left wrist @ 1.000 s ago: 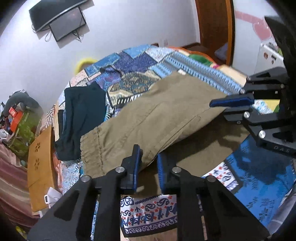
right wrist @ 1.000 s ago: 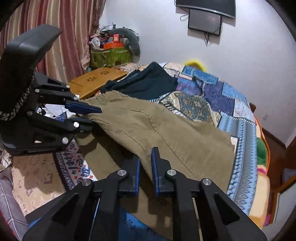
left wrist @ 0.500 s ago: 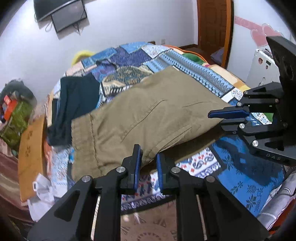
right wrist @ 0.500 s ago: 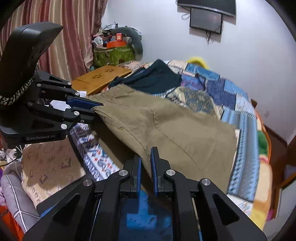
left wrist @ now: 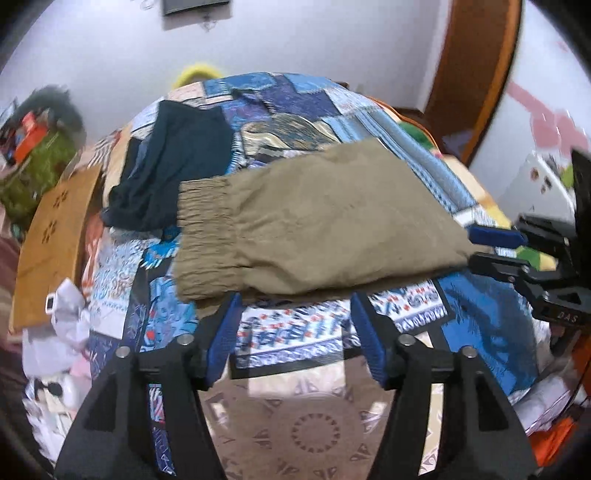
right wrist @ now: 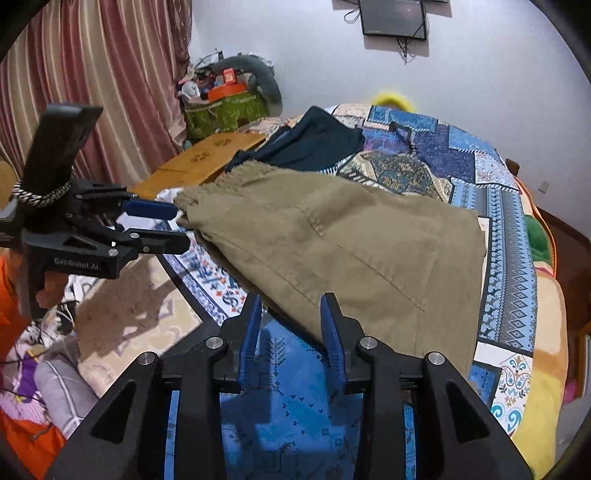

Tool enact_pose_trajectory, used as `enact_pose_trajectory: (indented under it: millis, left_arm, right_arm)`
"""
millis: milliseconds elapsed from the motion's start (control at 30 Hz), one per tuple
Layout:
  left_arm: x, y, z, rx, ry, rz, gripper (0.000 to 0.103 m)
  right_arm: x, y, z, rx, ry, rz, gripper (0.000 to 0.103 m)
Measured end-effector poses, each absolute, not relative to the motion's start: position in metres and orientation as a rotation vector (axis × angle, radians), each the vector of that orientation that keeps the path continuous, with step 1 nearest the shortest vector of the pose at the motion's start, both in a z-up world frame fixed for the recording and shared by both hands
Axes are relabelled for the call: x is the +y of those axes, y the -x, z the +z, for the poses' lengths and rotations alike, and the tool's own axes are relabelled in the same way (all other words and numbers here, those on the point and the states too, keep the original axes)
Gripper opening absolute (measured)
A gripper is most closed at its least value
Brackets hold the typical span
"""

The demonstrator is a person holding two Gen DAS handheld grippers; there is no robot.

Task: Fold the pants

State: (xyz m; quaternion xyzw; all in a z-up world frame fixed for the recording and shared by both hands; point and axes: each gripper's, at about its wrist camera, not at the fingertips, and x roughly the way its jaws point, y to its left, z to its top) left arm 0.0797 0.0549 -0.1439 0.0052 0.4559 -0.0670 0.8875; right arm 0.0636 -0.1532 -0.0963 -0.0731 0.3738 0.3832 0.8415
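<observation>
The near strip of the patchwork bedspread (left wrist: pixel 295 332) lies bare in front of the folded olive pants (left wrist: pixel 321 229), leaving a claw room to pass along the bed's edge. Beyond the pants' waistband a dark garment (left wrist: pixel 177 166) covers the far left of the bed (touching the waistband corner), and a wooden board (left wrist: pixel 48 236) flanks that side. Past the pants' far edge, open bedspread runs toward the wall.

"GenRobot.AI" on left gripper (right wrist: pixel 166 229)

Patchwork bedspread (left wrist: pixel 295 99) in blues covers the bed, w/ a dark garment (left wrist: pixel 177 162) lying on it. Wooden board (right wrist: pixel 207 162) beside the bed, striped curtain (right wrist: pixel 92 66) behind, black screen (right wrist: pixel 393 16) on wall.
</observation>
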Motion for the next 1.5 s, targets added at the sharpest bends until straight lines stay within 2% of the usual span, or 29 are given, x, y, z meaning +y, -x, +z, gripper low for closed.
enact_pose_trajectory:
  millis: [67,200,333,633,800,1200,1500]
  left_arm:
    - [0.066,-0.082,-0.137,0.930,0.018,-0.108,0.067]
    - [0.081,-0.093,-0.127,0.904,0.030,-0.052,0.067]
    - [0.091,-0.108,-0.126,0.894,0.046,-0.032,0.070]
    - [0.100,-0.130,-0.168,0.982,0.063,0.010,0.070]
    - [0.113,-0.124,-0.183,0.986,0.115,0.023,0.081]
    - [0.110,-0.119,-0.186,0.969,0.087,0.049,0.082]
    - [0.110,-0.121,-0.175,0.994,0.079,0.045,0.081]
  right_arm:
    - [-0.154,-0.066,-0.090,0.775,0.127,0.805,0.030]
    - [-0.153,-0.077,-0.078,0.748,0.076,0.782,0.031]
    - [-0.145,-0.092,-0.078,0.747,0.048,0.765,0.037]
    - [-0.130,-0.118,-0.130,0.923,0.039,0.754,0.038]
    - [-0.154,-0.114,-0.140,0.939,0.008,0.745,0.045]
    - [-0.233,-0.101,-0.159,1.003,0.011,0.559,0.045]
    - [-0.252,-0.099,-0.150,1.004,0.031,0.508,0.043]
